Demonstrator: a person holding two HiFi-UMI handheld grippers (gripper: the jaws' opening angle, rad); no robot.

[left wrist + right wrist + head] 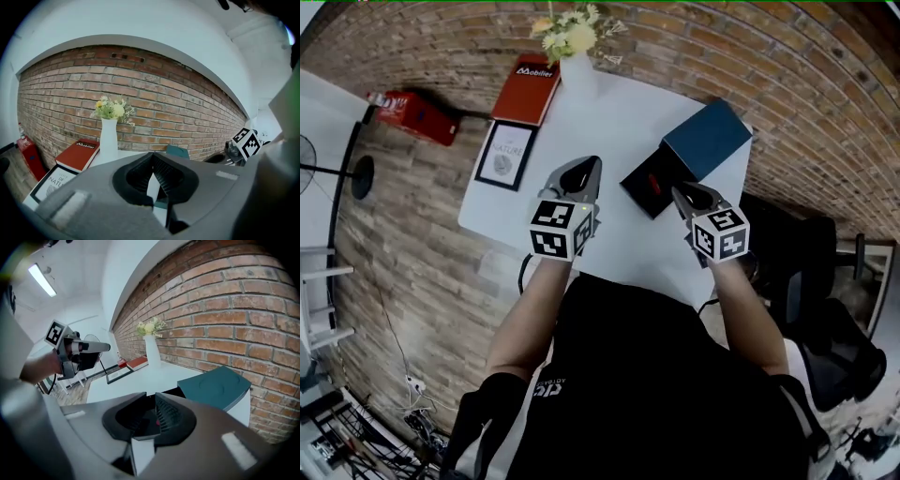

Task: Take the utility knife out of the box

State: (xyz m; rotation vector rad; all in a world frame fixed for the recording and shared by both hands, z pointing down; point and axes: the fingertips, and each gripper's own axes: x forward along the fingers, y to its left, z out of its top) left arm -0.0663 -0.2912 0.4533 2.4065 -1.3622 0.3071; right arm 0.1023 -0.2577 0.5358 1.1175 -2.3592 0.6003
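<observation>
An open black box point(639, 180) lies on the white table point(609, 117), with the red utility knife point(653, 184) inside it. Its teal lid point(708, 139) rests just behind, at the table's right corner. My right gripper point(677, 189) hovers at the box's near right edge, jaws a little apart with nothing between them. In the right gripper view, the right gripper point(151, 394) shows a red patch of the knife point(158, 423) through the gap, and the lid point(218, 386) is at the right. My left gripper point(592, 161) is shut and empty over bare table left of the box.
A white vase of flowers point(575, 66) stands at the table's far edge. A red book point(527, 89) and a framed print point(506, 155) lie at the left. A red object point(417, 114) sits on the floor by the brick wall, and a black chair point(825, 309) stands at the right.
</observation>
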